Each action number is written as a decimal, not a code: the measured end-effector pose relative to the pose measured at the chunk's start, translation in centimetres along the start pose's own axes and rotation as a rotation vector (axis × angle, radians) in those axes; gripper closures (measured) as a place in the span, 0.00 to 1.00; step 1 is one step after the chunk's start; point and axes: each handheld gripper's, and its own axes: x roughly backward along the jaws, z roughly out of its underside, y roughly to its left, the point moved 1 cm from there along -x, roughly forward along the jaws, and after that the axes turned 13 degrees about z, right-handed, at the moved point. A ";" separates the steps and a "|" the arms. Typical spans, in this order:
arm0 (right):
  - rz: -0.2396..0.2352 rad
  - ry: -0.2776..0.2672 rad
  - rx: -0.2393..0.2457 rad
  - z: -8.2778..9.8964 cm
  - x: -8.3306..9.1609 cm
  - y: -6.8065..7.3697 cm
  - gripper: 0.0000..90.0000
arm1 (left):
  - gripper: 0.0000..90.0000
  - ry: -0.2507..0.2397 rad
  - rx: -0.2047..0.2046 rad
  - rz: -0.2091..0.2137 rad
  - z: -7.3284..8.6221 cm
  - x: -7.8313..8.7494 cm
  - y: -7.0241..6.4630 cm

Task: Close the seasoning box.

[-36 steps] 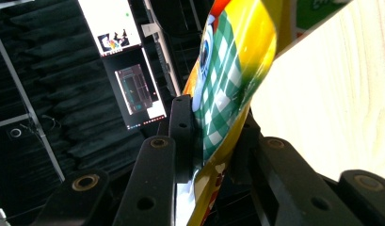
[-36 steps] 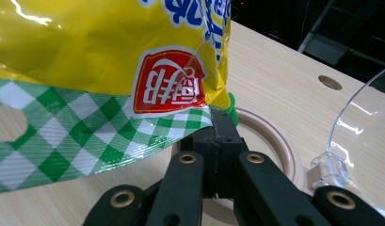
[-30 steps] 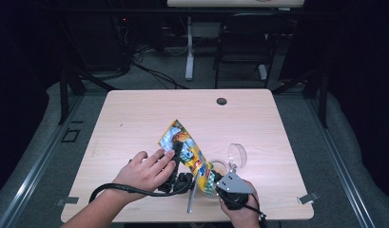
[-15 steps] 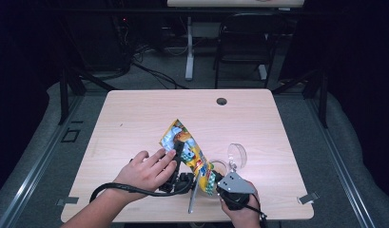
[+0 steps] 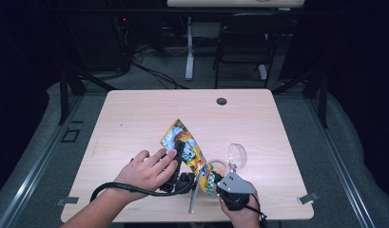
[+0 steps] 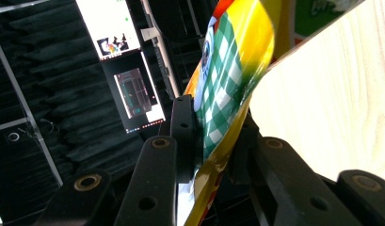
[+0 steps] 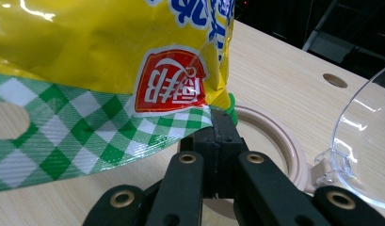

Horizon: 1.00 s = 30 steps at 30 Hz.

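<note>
In the right gripper view, the green-and-white checked edge of a glossy yellow snack bag (image 7: 110,61) is being pinched between the black jaws of the right gripper (image 7: 221,123), which are pressed fully together on the bag's corner. A red label with white characters is being shown just above the pinched edge. Just behind these jaws, a beige round ring (image 7: 279,141), seemingly the rim of a container, is being seen on the table, and beside it a clear plastic lid (image 7: 364,141) is standing tilted at the right edge of the view.

In the left gripper view, the checked and yellow end of the same bag (image 6: 228,80) is being clamped between the jaws of the left gripper (image 6: 213,136), which are set narrowly, with the foil bent between the pads.

In the high view, the bag (image 5: 185,142) is being held stretched between the two grippers, slanting above the near middle of the light wooden table (image 5: 149,109), its far end raised toward the table's centre. The left gripper (image 5: 180,161) is being covered by the person's left hand (image 5: 147,171), and the right gripper (image 5: 216,183), carrying its grey plate, is being held near the table's front edge. The clear lid (image 5: 237,154) and the ring (image 5: 216,166) are being seen just beside the bag's lower end. A small dark hole (image 5: 221,101) is being seen near the table's far edge.
</note>
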 end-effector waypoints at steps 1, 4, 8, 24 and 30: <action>0.000 -0.002 -0.004 0.0 0.0 0.0 1.00 | 0.86 0.000 -0.006 -0.010 0.0 0.0 0.0; 0.001 -0.001 -0.003 0.0 0.0 0.0 1.00 | 0.86 -0.005 0.000 -0.001 -0.1 0.0 0.0; 0.000 0.001 -0.007 0.0 0.0 -0.1 1.00 | 0.86 -0.005 0.000 -0.004 -0.2 0.0 0.1; -0.002 -0.005 -0.019 0.0 0.1 -0.2 1.00 | 0.86 -0.009 0.002 -0.002 -0.2 0.2 0.3; -0.006 -0.003 -0.018 0.0 0.1 -0.3 1.00 | 0.87 -0.007 -0.011 -0.009 -0.4 0.2 0.5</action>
